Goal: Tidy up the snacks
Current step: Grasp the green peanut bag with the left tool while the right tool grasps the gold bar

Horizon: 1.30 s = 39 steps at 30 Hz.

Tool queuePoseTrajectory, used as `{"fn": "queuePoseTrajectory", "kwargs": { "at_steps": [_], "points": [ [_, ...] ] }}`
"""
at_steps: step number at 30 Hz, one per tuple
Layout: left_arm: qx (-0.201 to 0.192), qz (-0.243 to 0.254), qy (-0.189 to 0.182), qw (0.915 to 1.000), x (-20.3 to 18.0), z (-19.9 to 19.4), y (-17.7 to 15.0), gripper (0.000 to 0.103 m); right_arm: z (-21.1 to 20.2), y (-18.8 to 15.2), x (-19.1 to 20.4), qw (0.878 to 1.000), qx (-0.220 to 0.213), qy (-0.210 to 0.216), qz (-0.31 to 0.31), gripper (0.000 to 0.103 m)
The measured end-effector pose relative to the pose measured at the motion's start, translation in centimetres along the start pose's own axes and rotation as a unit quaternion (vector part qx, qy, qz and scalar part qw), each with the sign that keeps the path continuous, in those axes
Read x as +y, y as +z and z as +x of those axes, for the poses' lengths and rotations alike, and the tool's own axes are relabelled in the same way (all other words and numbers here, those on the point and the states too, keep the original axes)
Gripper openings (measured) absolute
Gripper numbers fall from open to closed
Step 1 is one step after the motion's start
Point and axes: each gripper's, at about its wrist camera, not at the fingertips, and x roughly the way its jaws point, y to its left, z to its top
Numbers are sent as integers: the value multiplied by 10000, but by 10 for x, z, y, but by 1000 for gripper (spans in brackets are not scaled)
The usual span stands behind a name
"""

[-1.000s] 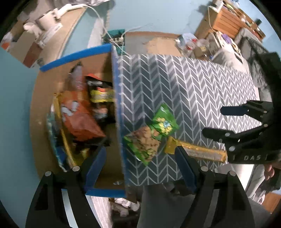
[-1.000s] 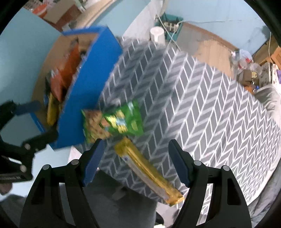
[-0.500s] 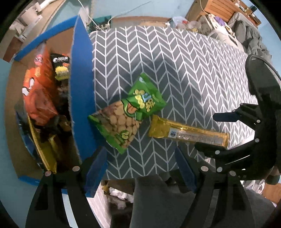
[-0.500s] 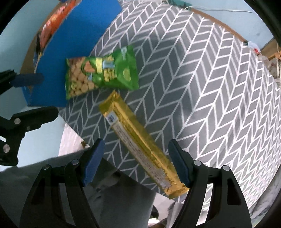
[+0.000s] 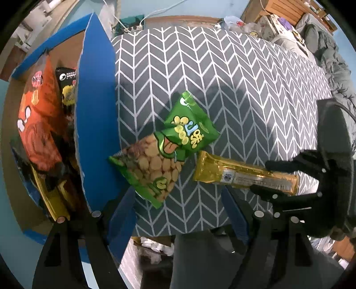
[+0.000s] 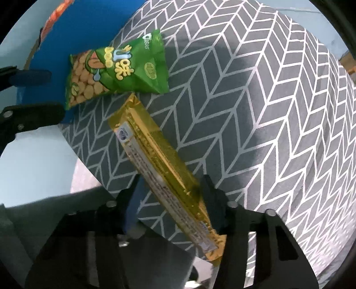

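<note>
A green snack bag [image 5: 169,151] [image 6: 115,66] lies on the chevron cloth beside the blue box. Just right of it lies a long yellow snack bar [image 5: 242,175] [image 6: 160,164]. My right gripper [image 6: 171,193] [image 5: 273,177] points down over the bar's near end. Its jaws are closing and its pads meet the bar's two long edges. Hovering open above the green bag's lower end is my left gripper [image 5: 178,213] [image 6: 31,95], with one finger near the box wall and nothing between its pads.
The blue cardboard box [image 5: 95,111] [image 6: 73,22] stands at the table's left edge and holds an orange bag [image 5: 37,124] and several other snack packs. The chevron tablecloth [image 5: 222,77] stretches away to the right. Clutter and furniture [image 5: 289,13] sit beyond the table.
Both grippers have come down closer to the table. The right gripper's jaws, wide apart before, have narrowed onto the yellow bar. The left gripper's jaws kept their width.
</note>
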Motion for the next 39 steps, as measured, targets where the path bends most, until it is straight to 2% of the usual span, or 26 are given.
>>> {"fn": "queuePoseTrajectory", "kwargs": {
  "at_steps": [2,4,7,9,10,12,13,14,18,22,25,31,33,36,39],
  "points": [
    [-5,-19,17,10000,1,-1,5,81,-8,0,-9,9999,-115,-43,106,25],
    [-25,4,31,10000,1,0,11,86,-13,4,-18,9992,-203,-45,327,21],
    [-92,-3,118,9999,-1,3,19,89,-17,9,-39,9973,-202,-183,686,20],
    [-48,10,93,9999,-2,7,25,89,-18,9,-52,9957,-136,243,878,20],
    [-33,20,88,10000,-3,7,27,89,-22,7,-53,9956,-194,313,857,20],
    [-19,77,71,9999,-4,9,31,89,-31,3,-50,9971,-286,304,633,40],
    [-16,109,79,9999,-5,11,32,89,-36,-2,-47,9975,-328,344,529,54],
    [-9,146,98,9998,-5,13,34,89,-40,-6,-44,9976,-373,398,437,56],
    [44,260,181,9995,-8,20,38,89,-43,-14,-36,9983,-287,465,207,56],
    [81,534,212,9983,-15,25,39,90,-31,-16,-17,9989,-171,446,30,56],
    [93,541,201,9983,-18,26,39,90,-19,-14,-8,9990,-68,427,-83,56],
    [107,517,167,9985,-14,26,41,90,13,-10,4,9993,201,13,-329,56],
    [156,545,135,9983,-16,27,39,90,18,-9,2,9993,250,-8,-276,54],
    [229,603,66,9979,-18,28,41,92,10,-10,-8,9998,124,-55,-114,44],
    [250,660,89,9975,-20,28,43,92,-4,-10,-27,9995,-99,-100,297,34]
  ]
}}
